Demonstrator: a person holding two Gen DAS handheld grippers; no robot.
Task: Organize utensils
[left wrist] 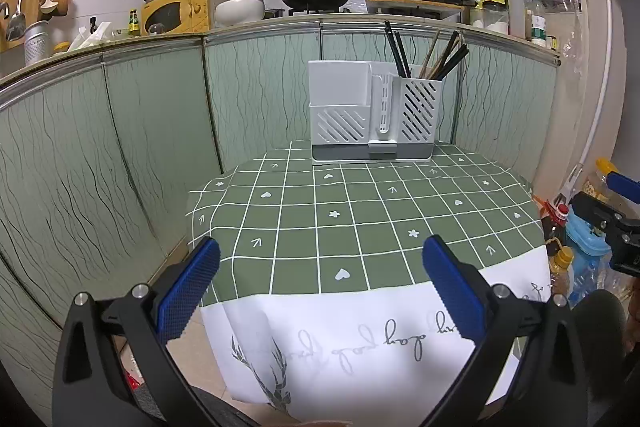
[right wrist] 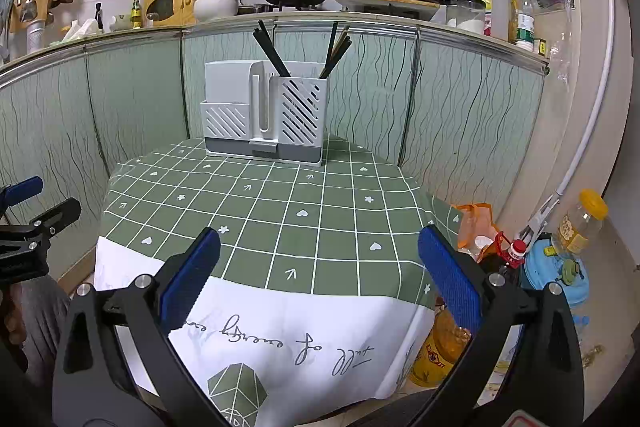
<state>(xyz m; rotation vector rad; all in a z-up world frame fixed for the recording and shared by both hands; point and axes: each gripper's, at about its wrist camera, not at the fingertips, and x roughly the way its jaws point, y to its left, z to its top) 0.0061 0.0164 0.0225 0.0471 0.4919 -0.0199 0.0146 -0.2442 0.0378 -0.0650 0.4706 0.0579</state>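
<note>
In front of me stands the small table under its green checked cloth with white grid lines and little hearts and stars [left wrist: 360,211], its white printed edge hanging toward me. Behind it runs the pale green cabinet front with wavy dark lines [left wrist: 140,131], topped by a cluttered kitchen counter.

At the far end of the table, close to the cabinets, sits the white plastic slotted utensil holder on a grey base [left wrist: 374,115]. Its right, taller compartment holds the dark and brown chopsticks [left wrist: 434,55], leaning apart in two bunches. Its left, lower compartment shows nothing sticking out.

My left gripper [left wrist: 320,287] hangs over the near edge of the cloth, blue pads spread wide, nothing between them. My right gripper [right wrist: 318,279] is likewise splayed and empty.
</note>
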